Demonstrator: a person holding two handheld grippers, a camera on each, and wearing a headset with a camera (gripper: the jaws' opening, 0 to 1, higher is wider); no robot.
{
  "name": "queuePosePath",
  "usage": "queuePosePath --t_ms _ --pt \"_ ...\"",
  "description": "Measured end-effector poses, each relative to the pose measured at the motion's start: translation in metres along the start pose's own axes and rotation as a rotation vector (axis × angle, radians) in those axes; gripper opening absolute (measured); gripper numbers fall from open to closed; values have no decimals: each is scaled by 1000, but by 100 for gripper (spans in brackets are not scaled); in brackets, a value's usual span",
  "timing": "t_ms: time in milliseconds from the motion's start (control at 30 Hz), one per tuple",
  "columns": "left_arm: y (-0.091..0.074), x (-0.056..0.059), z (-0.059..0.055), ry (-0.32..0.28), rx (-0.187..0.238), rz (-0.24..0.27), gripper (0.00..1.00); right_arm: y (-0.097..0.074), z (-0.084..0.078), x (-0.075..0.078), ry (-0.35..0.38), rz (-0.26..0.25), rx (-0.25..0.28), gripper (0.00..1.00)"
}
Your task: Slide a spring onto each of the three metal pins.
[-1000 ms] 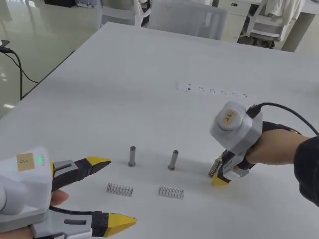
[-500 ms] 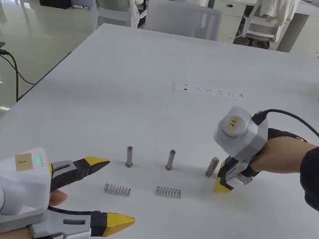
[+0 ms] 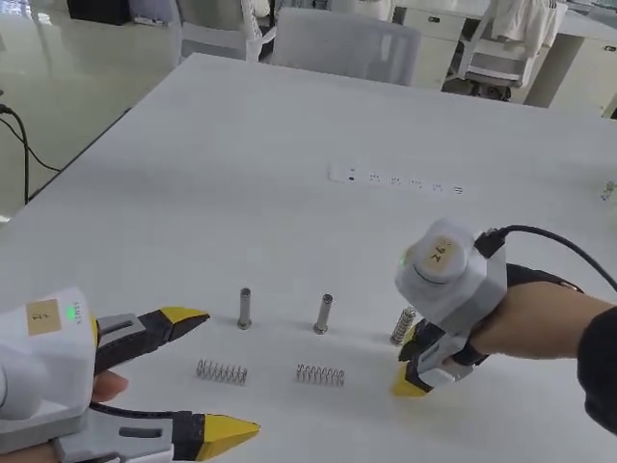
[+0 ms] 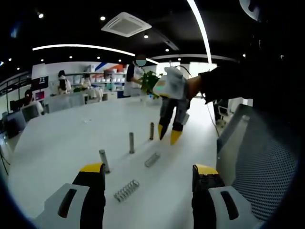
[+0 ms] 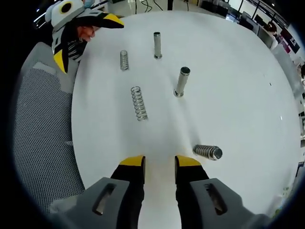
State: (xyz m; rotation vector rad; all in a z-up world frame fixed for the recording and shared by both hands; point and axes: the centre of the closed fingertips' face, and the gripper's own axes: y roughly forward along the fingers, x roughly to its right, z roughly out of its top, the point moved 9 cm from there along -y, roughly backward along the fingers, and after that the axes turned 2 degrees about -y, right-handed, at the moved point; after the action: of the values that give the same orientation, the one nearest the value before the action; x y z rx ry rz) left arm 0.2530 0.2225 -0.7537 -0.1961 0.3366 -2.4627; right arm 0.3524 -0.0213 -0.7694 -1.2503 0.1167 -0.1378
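Backed the right gripper off the rightmost pin, with a spring now sleeved over it.

A second ago had that spring tilted at the jaw tips. Now sits just beside it and apart, jaws a narrow gap apart with nothing between them. Keeps the left gripper low at the near edge as before, jaws spread wide and empty. Leaves the middle pin and the left pin bare and upright on the white table, in a row with the sleeved one. Leaves one loose spring flat just in front of the middle pin and a second loose spring in front of the left pin, both unmoved.
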Motion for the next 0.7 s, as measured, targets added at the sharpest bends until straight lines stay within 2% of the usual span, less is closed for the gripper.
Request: queuePosePath --t_ms 367,700 --pt "-1 2 1 7 1 -5 70 2 24 -14 -63 10 26 23" --pt "-1 4 0 9 -7 -12 70 11 42 -19 -117 16 39 21"
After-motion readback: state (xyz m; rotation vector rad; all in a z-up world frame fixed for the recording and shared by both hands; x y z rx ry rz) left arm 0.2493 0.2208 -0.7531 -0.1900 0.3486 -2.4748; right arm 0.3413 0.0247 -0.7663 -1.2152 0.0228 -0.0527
